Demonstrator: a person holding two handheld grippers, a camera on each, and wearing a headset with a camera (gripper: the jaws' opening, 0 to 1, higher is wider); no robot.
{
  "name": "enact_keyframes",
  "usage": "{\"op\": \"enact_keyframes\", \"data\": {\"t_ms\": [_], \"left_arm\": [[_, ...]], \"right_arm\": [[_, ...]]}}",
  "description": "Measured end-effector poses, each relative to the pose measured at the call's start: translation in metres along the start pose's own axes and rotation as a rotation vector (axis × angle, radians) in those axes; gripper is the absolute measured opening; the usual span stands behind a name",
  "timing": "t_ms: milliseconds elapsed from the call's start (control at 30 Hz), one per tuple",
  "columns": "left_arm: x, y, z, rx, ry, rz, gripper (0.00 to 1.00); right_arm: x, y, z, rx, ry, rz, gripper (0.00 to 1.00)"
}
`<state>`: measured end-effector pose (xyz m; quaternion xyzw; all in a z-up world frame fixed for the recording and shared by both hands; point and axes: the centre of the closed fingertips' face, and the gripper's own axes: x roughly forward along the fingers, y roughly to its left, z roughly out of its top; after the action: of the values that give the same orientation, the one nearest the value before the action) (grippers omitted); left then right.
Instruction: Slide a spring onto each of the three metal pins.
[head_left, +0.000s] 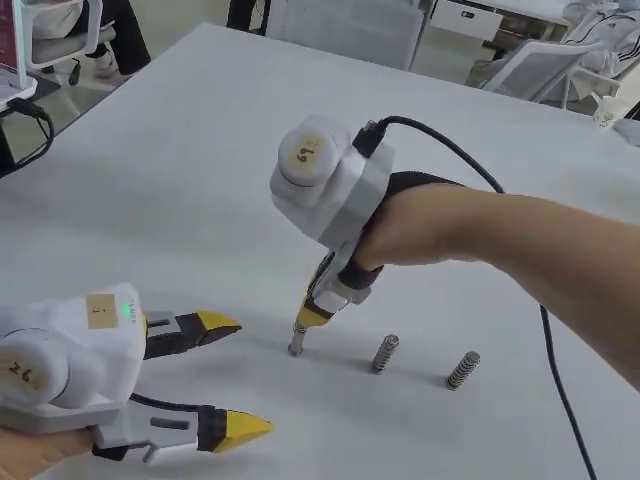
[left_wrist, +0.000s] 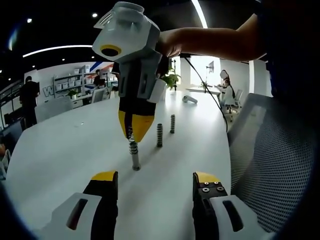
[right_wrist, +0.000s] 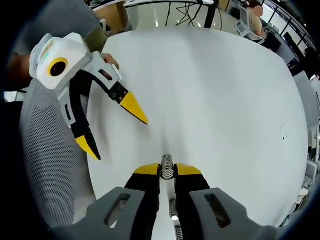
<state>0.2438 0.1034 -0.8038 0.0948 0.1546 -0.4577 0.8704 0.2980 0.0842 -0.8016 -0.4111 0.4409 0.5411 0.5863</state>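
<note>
Head view — right tongs (head_left: 301, 333), pointing down, clamp a spring (right_wrist: 167, 169); left tongs (head_left: 250, 376) gape.

steel coil spring (right_wrist: 168, 168): lower coils are hiding between yellow-tipped right gripper (right_wrist: 168, 172) jaws | white-bodied left gripper (head_left: 250, 377): housing is running off head view's bottom-left edge

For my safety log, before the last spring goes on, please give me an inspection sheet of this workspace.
Surface: white table, bare around the work.
Job's things: two loaded pins carry springs; the third pin has a spring at its top.
Clutter: one small white object, far off on the table.
Grippers: right gripper shut on the spring; left gripper open, apart from the pins.
Cables: black cable from the right gripper.
Surroundings: mesh chair, office desks behind.
</note>
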Motion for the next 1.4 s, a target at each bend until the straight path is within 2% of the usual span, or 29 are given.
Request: {"op": "enact_keyframes", "data": {"t_ms": [400, 767, 1067, 1400], "left_arm": [[-0.002, -0.002, 0.001, -0.004, -0.001, 0.003, 0.55], [-0.001, -0.002, 0.002, -0.008, -0.002, 0.0, 0.55], [-0.001, -0.002, 0.003, -0.009, -0.002, -0.002, 0.54], [0.001, -0.003, 0.002, -0.01, 0.004, -0.009, 0.55]], "right_arm": [[0.021, 0.008, -0.009, 0.003, 0.012, 0.011, 0.08], [0.031, 0.005, -0.011, -0.001, 0.013, 0.002, 0.09], [0.033, 0.005, -0.01, -0.003, 0.003, 0.005, 0.1], [0.029, 0.005, -0.013, 0.015, -0.033, 0.011, 0.21]]}}
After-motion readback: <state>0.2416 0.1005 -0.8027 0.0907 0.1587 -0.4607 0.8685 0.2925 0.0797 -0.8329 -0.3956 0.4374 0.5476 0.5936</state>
